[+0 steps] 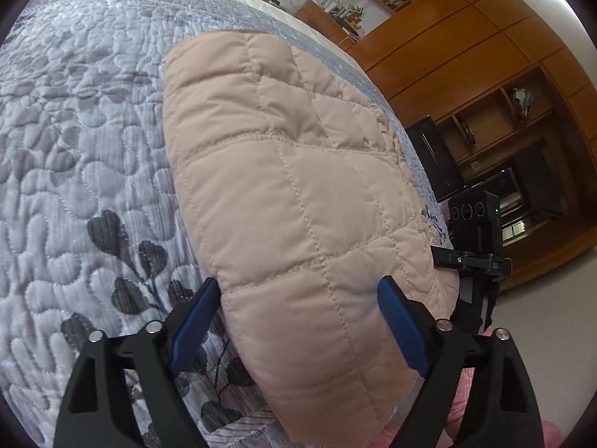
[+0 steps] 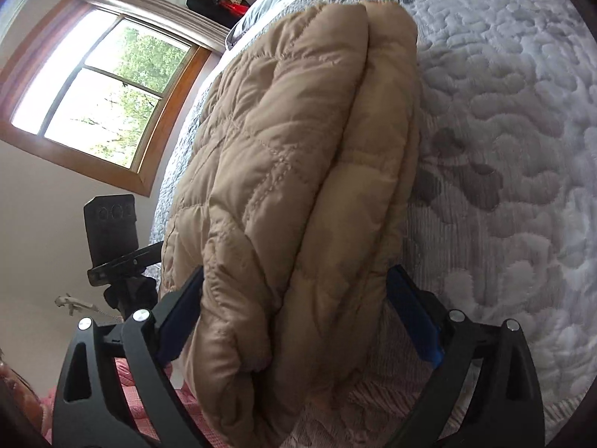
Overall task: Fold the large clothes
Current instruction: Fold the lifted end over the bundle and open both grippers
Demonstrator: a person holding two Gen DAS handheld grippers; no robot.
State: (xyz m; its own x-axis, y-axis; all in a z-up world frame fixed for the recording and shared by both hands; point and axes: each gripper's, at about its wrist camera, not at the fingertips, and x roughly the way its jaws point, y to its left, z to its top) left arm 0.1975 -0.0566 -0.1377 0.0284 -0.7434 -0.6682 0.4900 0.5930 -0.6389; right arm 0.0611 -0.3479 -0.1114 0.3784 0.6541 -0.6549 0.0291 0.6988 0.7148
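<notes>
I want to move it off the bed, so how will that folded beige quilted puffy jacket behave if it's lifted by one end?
The folded beige quilted puffy jacket would probably sag and unfold; its stacked layers look loose. Its puffed padding suggests it is light for its bulk. The smooth shell may slip between pads.

Materials and finishes of the folded quilted garment (image 1: pixel 298 194), the bedspread and both tools.

Garment: padded beige-pink cloth, smooth, faintly sheened, stitched in squares. Bedspread (image 1: pixel 86 142): matt grey-white quilted cloth, puffy leaf pattern, ribbed between stitches. Left tool (image 1: pixel 298 295) and right tool (image 2: pixel 298 280): matt black plastic arms, bright metal rivets, finely textured blue pads (image 1: pixel 401 328). Cabinets (image 1: pixel 466 48): glossy orange-brown wood. Window frame (image 2: pixel 175 86): smooth varnished wood.
</notes>
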